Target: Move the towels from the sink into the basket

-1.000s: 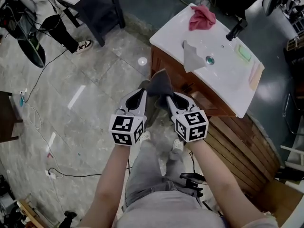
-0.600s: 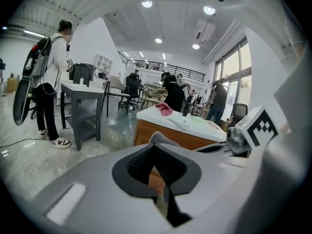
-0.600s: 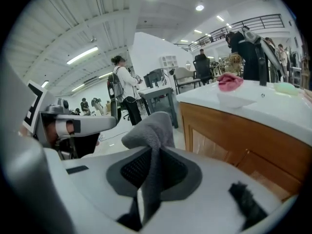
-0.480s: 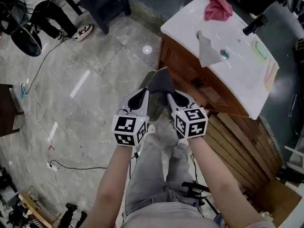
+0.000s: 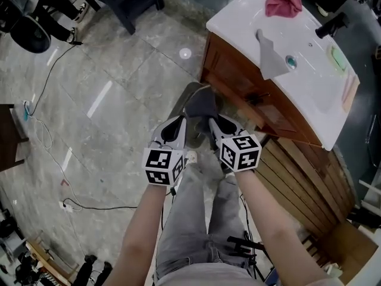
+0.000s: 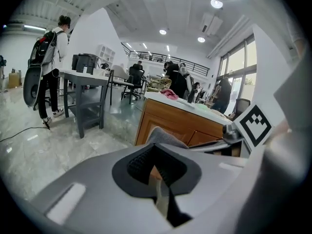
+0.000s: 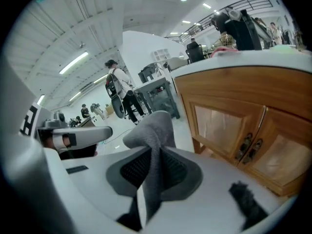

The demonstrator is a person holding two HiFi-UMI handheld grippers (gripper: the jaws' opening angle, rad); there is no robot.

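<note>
- Left tongs [image 5: 177, 124] and right tongs [image 5: 212, 124] sit side by side above the floor [image 5: 119, 106]. Each is pinched narrow on the same dark grey towel [image 5: 201, 103].
- Held towel bunches up between the two tips, just left of the wooden cabinet [image 5: 238, 79] and clear of the sink.
- White sink [image 5: 315, 94], far right: pink towel [image 5: 282, 0] on far rim, light grey towel [image 5: 271, 58] just left of the drain [image 5: 290, 61].

Can't make out the lower end of the grey towel [image 5: 201, 103], hidden behind the left gripper [image 5: 176, 124] and right gripper [image 5: 216, 124] in front of the sink [image 5: 238, 22], nor the sink's far corner with its pink towel [image 5: 282, 0], clipped by the top edge.
</note>
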